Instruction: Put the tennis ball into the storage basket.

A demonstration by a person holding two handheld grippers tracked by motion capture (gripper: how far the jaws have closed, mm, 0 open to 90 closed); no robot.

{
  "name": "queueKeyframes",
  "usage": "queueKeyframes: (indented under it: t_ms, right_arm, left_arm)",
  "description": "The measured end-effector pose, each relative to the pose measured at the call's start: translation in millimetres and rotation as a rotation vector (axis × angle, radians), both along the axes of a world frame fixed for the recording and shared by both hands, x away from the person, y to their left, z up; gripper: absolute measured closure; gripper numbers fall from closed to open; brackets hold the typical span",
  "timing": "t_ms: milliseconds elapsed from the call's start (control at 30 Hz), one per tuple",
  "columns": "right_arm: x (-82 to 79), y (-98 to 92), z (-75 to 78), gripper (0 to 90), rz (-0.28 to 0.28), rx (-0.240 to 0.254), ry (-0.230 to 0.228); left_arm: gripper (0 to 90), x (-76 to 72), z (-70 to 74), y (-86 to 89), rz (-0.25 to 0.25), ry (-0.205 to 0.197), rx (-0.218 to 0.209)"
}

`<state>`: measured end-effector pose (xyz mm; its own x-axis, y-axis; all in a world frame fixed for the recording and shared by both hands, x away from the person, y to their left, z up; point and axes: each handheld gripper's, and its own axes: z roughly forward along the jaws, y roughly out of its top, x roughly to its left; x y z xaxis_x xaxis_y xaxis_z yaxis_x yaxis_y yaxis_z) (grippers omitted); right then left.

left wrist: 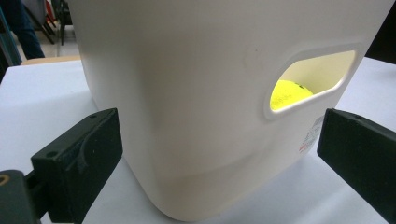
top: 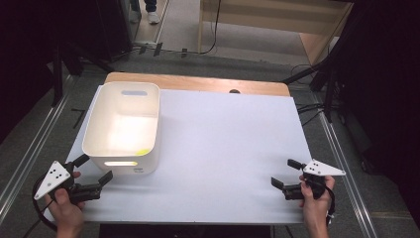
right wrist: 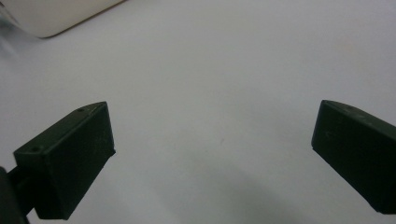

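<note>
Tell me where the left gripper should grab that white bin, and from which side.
Probably the bin's near short wall, at the rim above the handle slot. The left gripper already faces that wall with its jaws wide open. Come from above, one jaw inside and one outside: the wall is thin, while the body looks too broad to straddle.

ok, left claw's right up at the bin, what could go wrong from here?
1. The left claw stands open around the near corner of the white bin; closing there could slip off the rounded wall or skew the bin.
2. A yellow ball lies inside; a tilt might roll it.
3. The right claw hovers apart, giving no support.
</note>
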<state>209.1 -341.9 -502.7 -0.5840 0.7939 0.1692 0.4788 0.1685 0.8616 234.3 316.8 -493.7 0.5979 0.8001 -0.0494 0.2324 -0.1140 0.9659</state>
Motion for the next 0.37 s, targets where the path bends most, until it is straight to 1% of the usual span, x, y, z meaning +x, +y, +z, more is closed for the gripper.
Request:
queueKeyframes:
  t_ms: [67,100,200,267,367]
  right_arm:
    - [-4.8,-4.5,-0.8,0.0,-0.014,0.007,-0.018]
    - [-6.2,-6.2,-1.1,0.0,-0.022,0.009,-0.018]
    - [-9.0,-12.7,-2.8,0.0,-0.054,0.037,-0.025]
    - [-9.1,-13.8,-3.8,0.0,-0.058,0.046,-0.024]
    - [-8.3,-13.4,-4.0,0.0,-0.058,0.037,-0.022]
  left_arm:
    - [0.2,0.0,0.0,0.2,-0.001,0.000,0.000]
    - [0.2,0.1,0.0,0.3,0.000,0.000,0.001]
    - [0.2,0.1,0.0,-0.3,0.002,0.001,-0.001]
    - [0.2,0.3,0.1,0.0,0.003,0.001,-0.001]
    - [0.2,0.8,0.1,0.0,0.006,0.002,-0.001]
